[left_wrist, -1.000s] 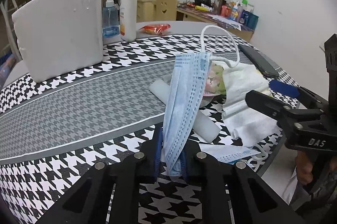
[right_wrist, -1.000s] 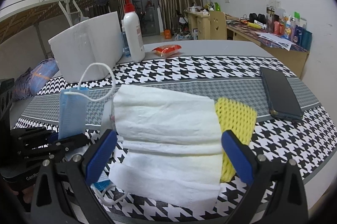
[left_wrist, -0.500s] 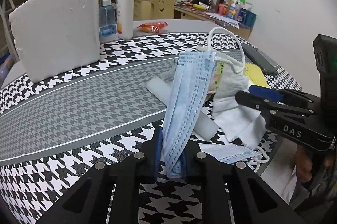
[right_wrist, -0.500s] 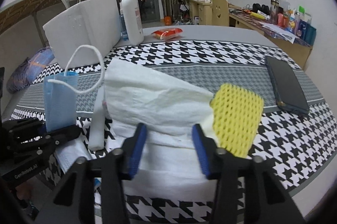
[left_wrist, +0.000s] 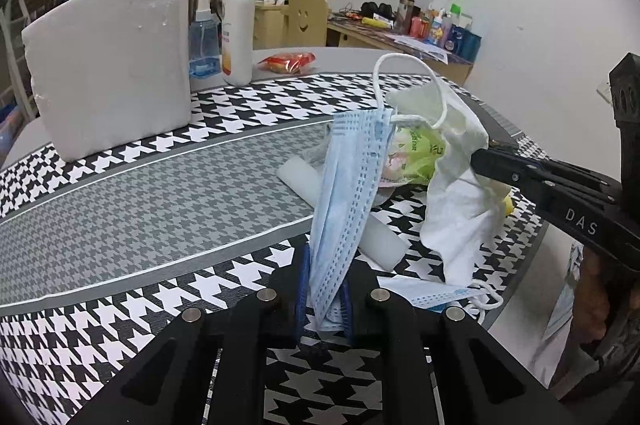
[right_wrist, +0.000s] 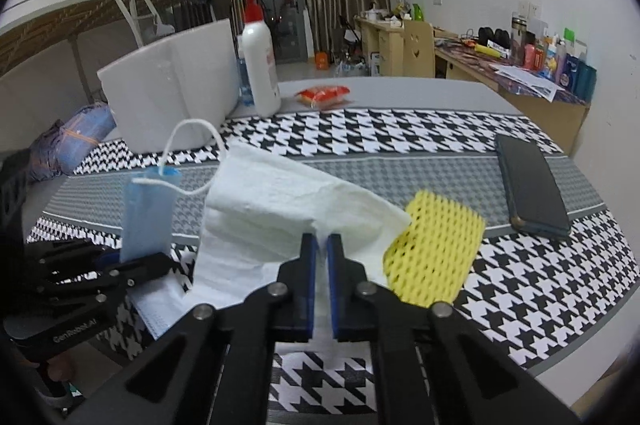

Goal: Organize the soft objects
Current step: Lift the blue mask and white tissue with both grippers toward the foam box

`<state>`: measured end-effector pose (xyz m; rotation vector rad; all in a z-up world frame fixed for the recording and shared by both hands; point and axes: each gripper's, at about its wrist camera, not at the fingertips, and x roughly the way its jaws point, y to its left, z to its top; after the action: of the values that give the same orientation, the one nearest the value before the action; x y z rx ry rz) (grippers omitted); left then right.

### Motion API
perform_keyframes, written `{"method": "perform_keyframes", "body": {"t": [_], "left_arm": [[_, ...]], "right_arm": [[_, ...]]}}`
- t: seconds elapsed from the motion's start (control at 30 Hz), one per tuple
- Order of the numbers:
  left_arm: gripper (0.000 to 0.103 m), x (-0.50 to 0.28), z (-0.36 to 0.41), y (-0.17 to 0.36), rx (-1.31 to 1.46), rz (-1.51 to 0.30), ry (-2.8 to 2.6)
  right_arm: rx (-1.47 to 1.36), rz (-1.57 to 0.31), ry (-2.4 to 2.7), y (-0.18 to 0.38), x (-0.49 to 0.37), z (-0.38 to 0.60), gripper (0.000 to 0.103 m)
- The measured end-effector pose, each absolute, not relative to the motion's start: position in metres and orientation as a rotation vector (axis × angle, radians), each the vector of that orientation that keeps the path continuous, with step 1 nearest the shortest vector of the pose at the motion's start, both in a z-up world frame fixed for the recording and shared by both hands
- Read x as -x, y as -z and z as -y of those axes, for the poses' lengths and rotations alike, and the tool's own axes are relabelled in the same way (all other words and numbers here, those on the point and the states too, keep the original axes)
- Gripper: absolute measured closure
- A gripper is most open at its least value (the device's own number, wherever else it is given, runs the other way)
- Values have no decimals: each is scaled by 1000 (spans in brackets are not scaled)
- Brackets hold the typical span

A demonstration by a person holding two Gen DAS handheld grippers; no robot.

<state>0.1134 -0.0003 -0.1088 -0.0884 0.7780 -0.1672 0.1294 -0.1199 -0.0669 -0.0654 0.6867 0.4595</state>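
My left gripper [left_wrist: 324,289] is shut on a blue face mask [left_wrist: 348,193] and holds it upright above the houndstooth table; the mask also shows in the right wrist view [right_wrist: 146,213]. My right gripper [right_wrist: 322,245] is shut on a white tissue [right_wrist: 272,217] and lifts it off the table; the tissue hangs crumpled in the left wrist view [left_wrist: 456,201]. A yellow foam net [right_wrist: 434,249] lies beside the tissue. A second mask [left_wrist: 436,295] lies flat near the table edge. A green-printed packet [left_wrist: 416,155] and a white foam tube [left_wrist: 376,241] lie behind the masks.
A large white foam block [left_wrist: 112,65], a white pump bottle [left_wrist: 238,29], a blue spray bottle [left_wrist: 204,43] and a red snack packet [left_wrist: 288,61] stand at the back. A dark phone [right_wrist: 530,187] lies on the right. The table edge [right_wrist: 560,361] is close.
My right gripper has closed from wide open onto the white tissue and raised it off the table, uncovering the printed packet. My left gripper still holds the blue mask.
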Motion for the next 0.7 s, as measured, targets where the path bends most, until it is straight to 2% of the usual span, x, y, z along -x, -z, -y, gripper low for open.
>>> {"method": "perform_keyframes", "body": {"t": [0.7], "left_arm": [[90,-90,-21,76,105,-678,95]], "right_arm": [[33,-614,-450,44,-115,130,95]]}}
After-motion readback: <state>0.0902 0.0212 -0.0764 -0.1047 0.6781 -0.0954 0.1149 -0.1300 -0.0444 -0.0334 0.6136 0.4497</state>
